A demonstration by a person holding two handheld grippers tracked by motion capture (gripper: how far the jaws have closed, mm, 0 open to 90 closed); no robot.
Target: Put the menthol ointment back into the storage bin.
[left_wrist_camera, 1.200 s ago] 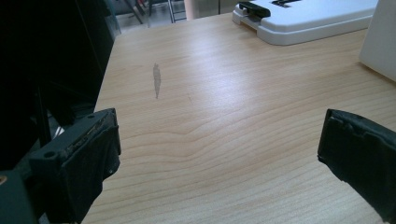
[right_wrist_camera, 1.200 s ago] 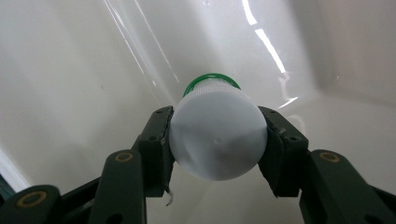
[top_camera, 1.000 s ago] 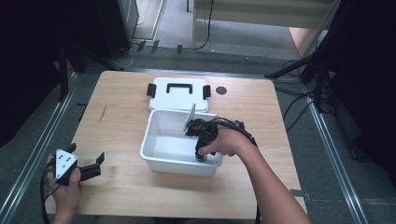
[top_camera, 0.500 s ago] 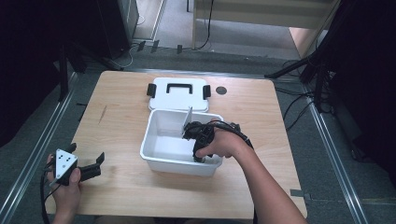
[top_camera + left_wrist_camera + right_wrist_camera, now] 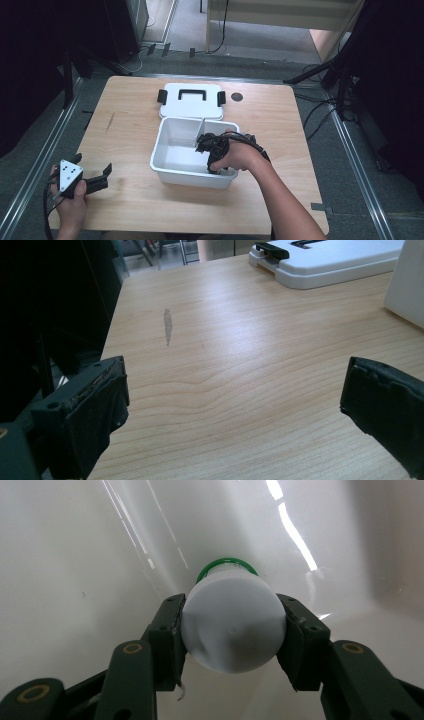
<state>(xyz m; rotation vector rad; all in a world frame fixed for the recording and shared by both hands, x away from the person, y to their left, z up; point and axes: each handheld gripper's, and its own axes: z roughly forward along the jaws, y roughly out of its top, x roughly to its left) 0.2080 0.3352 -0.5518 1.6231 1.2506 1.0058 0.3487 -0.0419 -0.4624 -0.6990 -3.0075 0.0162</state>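
Observation:
A white plastic bin (image 5: 165, 171) stands in the middle of the wooden table, with an upright divider (image 5: 200, 131) inside. My right gripper (image 5: 210, 147) reaches down into the bin. In the right gripper view its jaws are shut on a small white bottle (image 5: 232, 625) with a green ring at its far end, close to the bin's glossy floor (image 5: 75, 580). My left gripper (image 5: 100, 177) rests low at the table's front left corner, jaws wide open with bare wood between them (image 5: 235, 405).
The bin's white lid (image 5: 191, 100) with black handle and side clips lies flat behind the bin, also seen in the left gripper view as the lid (image 5: 325, 262). A small dark round mark (image 5: 237, 96) sits beside it. The table edge (image 5: 90, 125) drops off at left.
My right hand has sunk a little lower and nearer inside the bin. The left gripper has stayed where it was.

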